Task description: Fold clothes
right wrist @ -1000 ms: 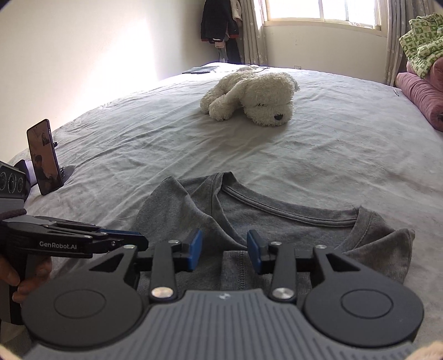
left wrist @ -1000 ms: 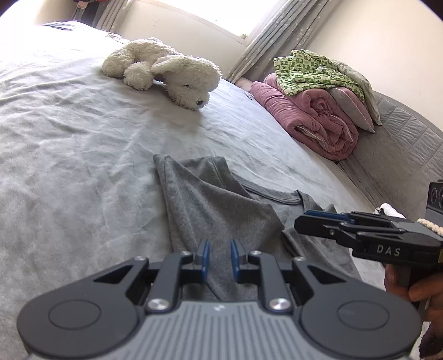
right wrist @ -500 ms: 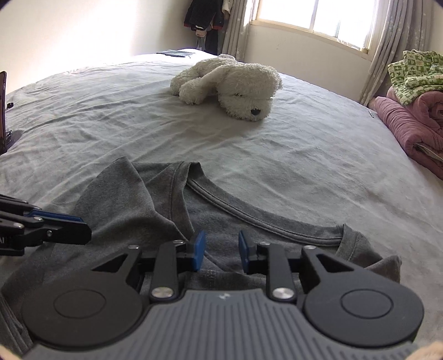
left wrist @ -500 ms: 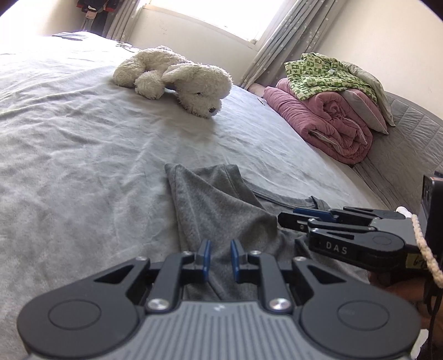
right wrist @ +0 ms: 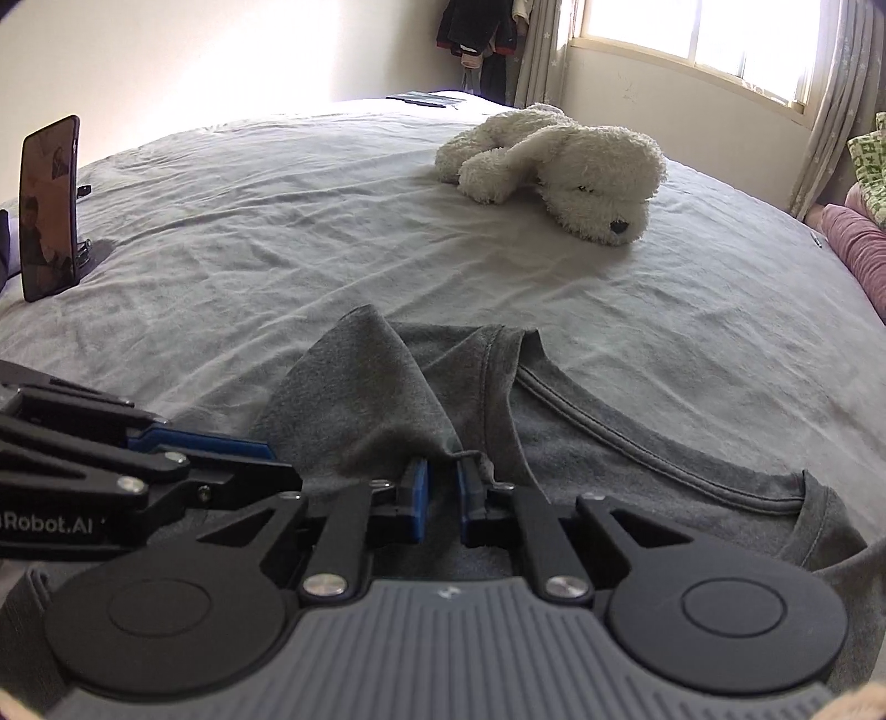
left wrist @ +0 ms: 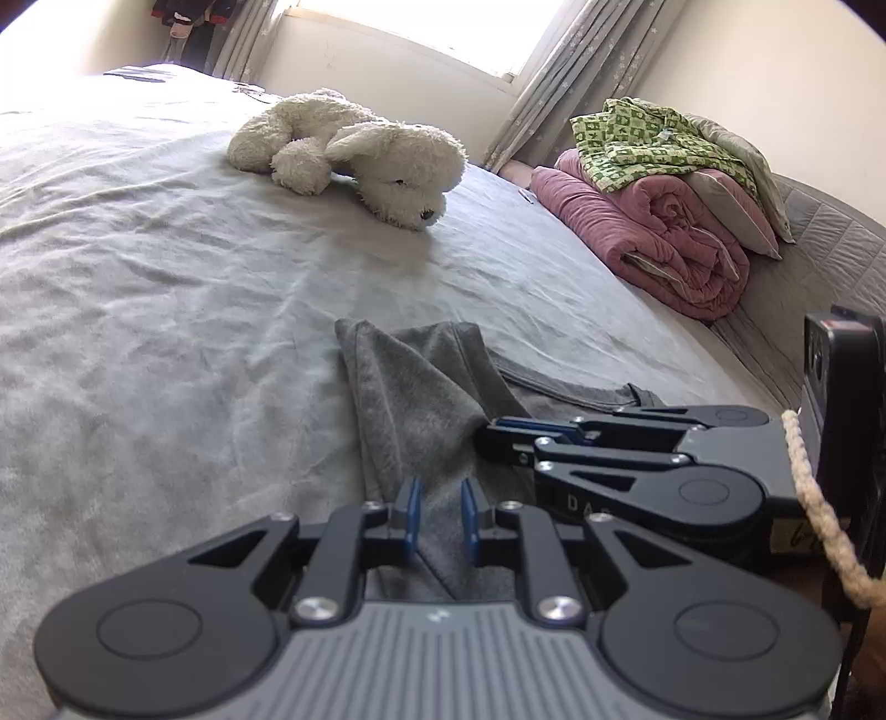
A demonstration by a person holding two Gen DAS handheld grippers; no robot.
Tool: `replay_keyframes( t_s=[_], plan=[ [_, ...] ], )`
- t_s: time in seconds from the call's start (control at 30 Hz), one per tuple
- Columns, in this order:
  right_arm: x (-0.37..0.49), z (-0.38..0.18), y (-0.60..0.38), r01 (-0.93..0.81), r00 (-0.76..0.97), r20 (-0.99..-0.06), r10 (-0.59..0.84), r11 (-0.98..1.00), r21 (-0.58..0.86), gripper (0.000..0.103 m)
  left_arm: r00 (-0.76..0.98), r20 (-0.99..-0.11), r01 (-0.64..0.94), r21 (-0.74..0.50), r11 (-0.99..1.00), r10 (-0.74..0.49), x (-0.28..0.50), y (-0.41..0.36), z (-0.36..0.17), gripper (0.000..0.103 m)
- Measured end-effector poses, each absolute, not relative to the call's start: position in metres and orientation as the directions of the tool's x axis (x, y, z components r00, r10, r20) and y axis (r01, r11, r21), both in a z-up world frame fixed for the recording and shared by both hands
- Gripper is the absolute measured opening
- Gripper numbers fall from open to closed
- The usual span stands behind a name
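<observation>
Partly, the grey T-shirt [right wrist: 581,437] is hidden under both tools, so its lower part cannot be seen, and the phone [right wrist: 49,207] on its stand is cut off by nothing but is too dim to be read. The shirt is spread on the grey bed sheet [left wrist: 166,310], where a fold is pinched by the closed right gripper [right wrist: 441,487] and another fold is clamped between the narrow jaws of the left gripper [left wrist: 440,518]. Farther on the bed a white plush dog [left wrist: 354,152] is laid, and pink blankets [left wrist: 653,238] under a green cloth [left wrist: 648,138] are piled near the curtained window [right wrist: 714,39].
</observation>
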State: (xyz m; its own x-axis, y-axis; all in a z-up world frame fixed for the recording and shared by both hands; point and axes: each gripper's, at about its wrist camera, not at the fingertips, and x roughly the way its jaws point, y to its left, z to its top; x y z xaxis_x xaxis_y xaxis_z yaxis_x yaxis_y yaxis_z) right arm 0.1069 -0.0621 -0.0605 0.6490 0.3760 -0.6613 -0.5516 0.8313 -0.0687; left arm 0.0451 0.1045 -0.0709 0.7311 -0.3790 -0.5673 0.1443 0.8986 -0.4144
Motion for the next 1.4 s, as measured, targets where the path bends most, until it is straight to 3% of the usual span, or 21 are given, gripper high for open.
replay_keyframes(
  t_s=[0.17,0.23,0.4,0.53,0.87,1.4],
  plan=[
    [0.117,-0.045,-0.071,-0.503,0.659,-0.658,0.365,0.864,-0.025,0.008,0.722,-0.568,0.136,-0.442,0.886,-0.394,0.047,0.108,-0.069,0.017],
    [0.115,-0.034,-0.088,-0.474,0.666,-0.641,0.383,0.88,0.034,0.02,0.723,-0.566,0.136,-0.445,0.885,-0.395,0.046,0.109,-0.067,0.017],
    [0.111,-0.023,-0.136,-0.372,0.689,-0.646,0.328,0.925,0.073,0.021,0.726,-0.562,0.136,-0.447,0.884,-0.395,0.044,0.111,-0.064,0.017],
    [0.102,-0.017,-0.175,-0.289,0.711,-0.646,0.279,0.953,0.094,0.035,0.729,-0.561,0.137,-0.441,0.887,-0.391,0.043,0.11,-0.061,0.02],
    [0.082,-0.009,-0.231,-0.233,0.705,-0.666,0.242,0.967,0.104,0.041,0.723,-0.573,0.139,-0.426,0.894,-0.386,0.045,0.106,-0.061,0.027],
    [0.088,-0.03,-0.252,-0.207,0.679,-0.699,0.224,0.972,0.11,0.044,0.711,-0.588,0.147,-0.412,0.899,-0.385,0.052,0.1,-0.064,0.029]
  ],
)
